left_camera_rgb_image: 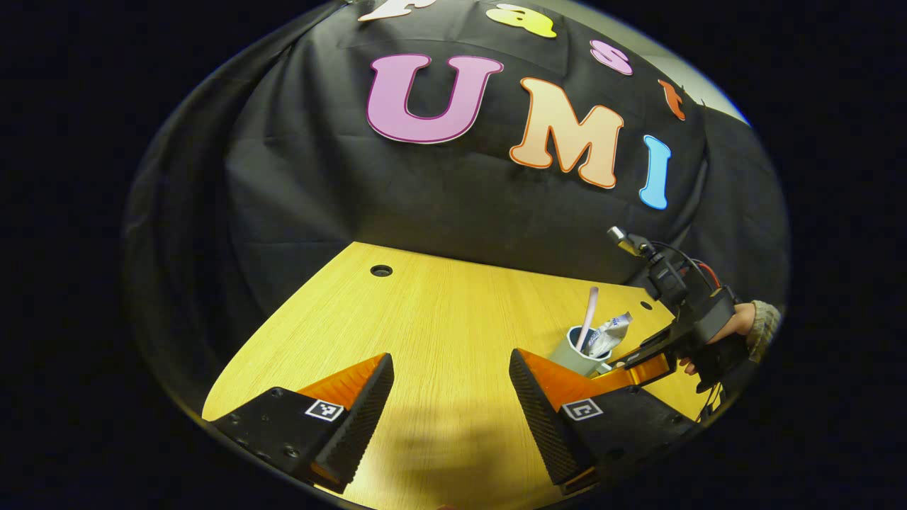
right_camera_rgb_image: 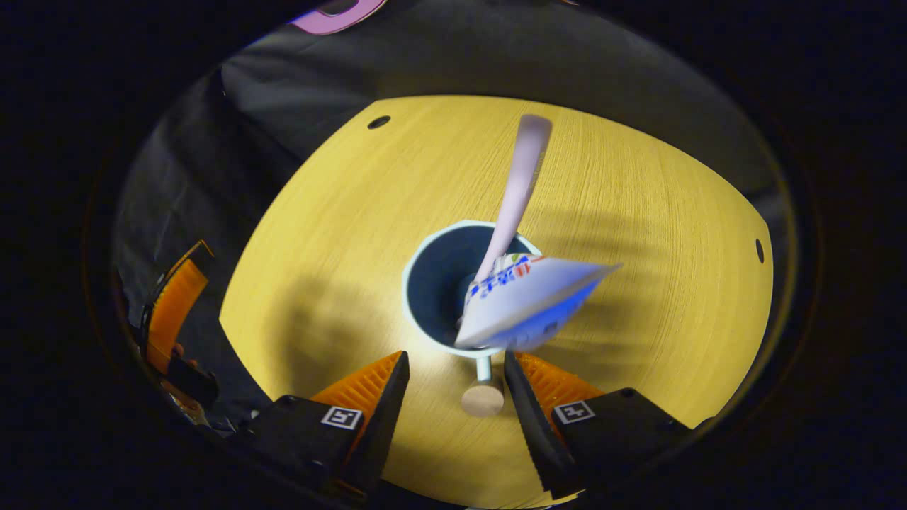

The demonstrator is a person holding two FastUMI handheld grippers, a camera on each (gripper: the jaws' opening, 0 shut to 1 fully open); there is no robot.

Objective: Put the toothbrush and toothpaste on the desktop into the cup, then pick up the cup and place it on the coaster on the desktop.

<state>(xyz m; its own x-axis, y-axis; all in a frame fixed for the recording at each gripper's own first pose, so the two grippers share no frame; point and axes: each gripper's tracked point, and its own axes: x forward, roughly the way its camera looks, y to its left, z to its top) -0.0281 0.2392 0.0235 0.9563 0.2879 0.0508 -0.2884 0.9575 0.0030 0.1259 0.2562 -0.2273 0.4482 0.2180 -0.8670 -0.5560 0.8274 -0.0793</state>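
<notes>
While both grippers' fingers gape, the pale cup (right_camera_rgb_image: pixel 439 283) holds pink toothbrush (right_camera_rgb_image: pixel 521 184) and toothpaste (right_camera_rgb_image: pixel 528 301).

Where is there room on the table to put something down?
The widest bare patch of table runs from the left hand-held gripper back to the black cloth wall. It is crowded at the cup holding the toothbrush and toothpaste: the right hand-held gripper sits open around its handle.
</notes>
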